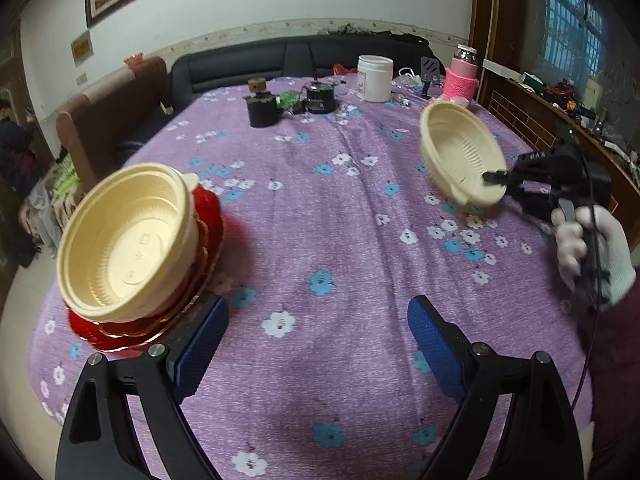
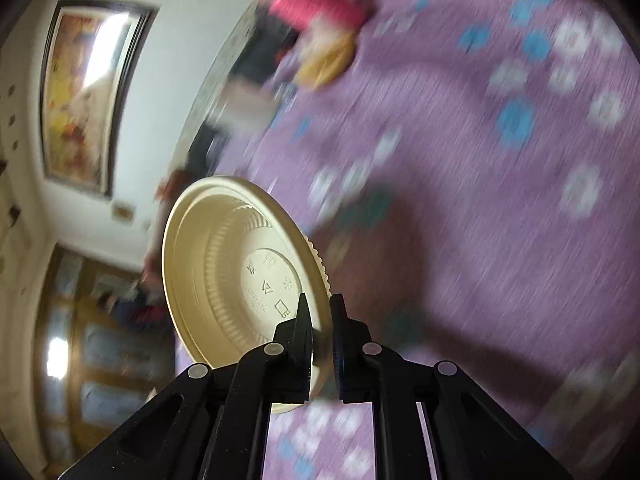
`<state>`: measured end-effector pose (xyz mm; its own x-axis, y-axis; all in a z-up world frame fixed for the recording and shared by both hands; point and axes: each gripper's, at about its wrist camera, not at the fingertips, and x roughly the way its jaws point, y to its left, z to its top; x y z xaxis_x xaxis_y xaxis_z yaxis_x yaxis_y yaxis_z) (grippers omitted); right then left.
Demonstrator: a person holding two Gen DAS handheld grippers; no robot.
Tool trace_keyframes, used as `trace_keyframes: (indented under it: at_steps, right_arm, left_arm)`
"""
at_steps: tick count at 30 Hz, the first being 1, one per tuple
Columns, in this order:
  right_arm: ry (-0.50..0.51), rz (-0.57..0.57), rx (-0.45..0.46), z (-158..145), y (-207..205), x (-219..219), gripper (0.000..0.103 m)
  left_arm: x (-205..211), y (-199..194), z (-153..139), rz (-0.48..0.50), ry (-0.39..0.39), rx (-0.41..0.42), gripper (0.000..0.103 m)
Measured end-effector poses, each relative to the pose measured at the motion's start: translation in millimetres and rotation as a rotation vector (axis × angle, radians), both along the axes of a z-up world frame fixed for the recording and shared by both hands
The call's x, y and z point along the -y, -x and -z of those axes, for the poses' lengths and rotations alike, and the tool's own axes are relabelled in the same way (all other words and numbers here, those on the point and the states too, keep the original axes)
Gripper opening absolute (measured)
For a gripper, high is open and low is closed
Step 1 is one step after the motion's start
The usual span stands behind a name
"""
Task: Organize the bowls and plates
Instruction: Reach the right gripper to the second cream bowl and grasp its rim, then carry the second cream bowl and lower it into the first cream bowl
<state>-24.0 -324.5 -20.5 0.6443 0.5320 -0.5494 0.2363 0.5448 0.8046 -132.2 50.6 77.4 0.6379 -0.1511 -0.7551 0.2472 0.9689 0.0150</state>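
A cream plastic bowl (image 1: pixel 128 240) sits nested on red plates with gold rims (image 1: pixel 120 330) at the left of the purple flowered table. My left gripper (image 1: pixel 318 328) is open and empty, low over the cloth just right of that stack. My right gripper (image 1: pixel 494 180) is shut on the rim of a second cream bowl (image 1: pixel 460 156), held tilted above the table at the right. In the right wrist view that bowl (image 2: pixel 232 272) stands on edge, its rim pinched between the fingers of the right gripper (image 2: pixel 320 320).
At the far end stand a white jar (image 1: pixel 375 78), two black pots (image 1: pixel 262 110), a pink-sleeved bottle (image 1: pixel 462 76) and a small yellow item (image 2: pixel 328 62). A dark sofa and a brown chair (image 1: pixel 108 120) border the table. The right wrist view is motion-blurred.
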Motion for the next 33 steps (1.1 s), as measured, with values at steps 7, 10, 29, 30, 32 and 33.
trace_keyframes:
  at_steps: [7, 10, 29, 30, 32, 33]
  right_arm:
    - [0.150, -0.283, 0.010, -13.0, 15.4, -74.1, 0.012]
    - [0.276, -0.271, 0.067, -24.1, 20.6, -87.7, 0.015]
    - [0.382, -0.224, 0.154, -27.7, 33.3, -88.6, 0.035]
    - [0.385, -0.228, 0.155, -27.4, 33.2, -90.3, 0.035]
    - [0.395, -0.237, 0.157, -26.7, 32.8, -93.4, 0.035]
    - [0.400, -0.239, 0.159, -26.7, 32.7, -94.7, 0.034]
  left_arm:
    - [5.1, -17.2, 5.6, 0.005, 0.065, -0.071, 0.090]
    - [11.4, -26.6, 6.0, 0.004, 0.074, -0.083, 0.090]
    - [67.9, -137.5, 54.7, -0.027, 0.163, -0.253, 0.067]
    - [69.2, -139.3, 56.6, -0.017, 0.161, -0.261, 0.048]
    - [72.6, -142.7, 62.6, -0.001, 0.152, -0.284, 0.026]
    - [73.5, -143.0, 64.7, 0.001, 0.147, -0.287, 0.020]
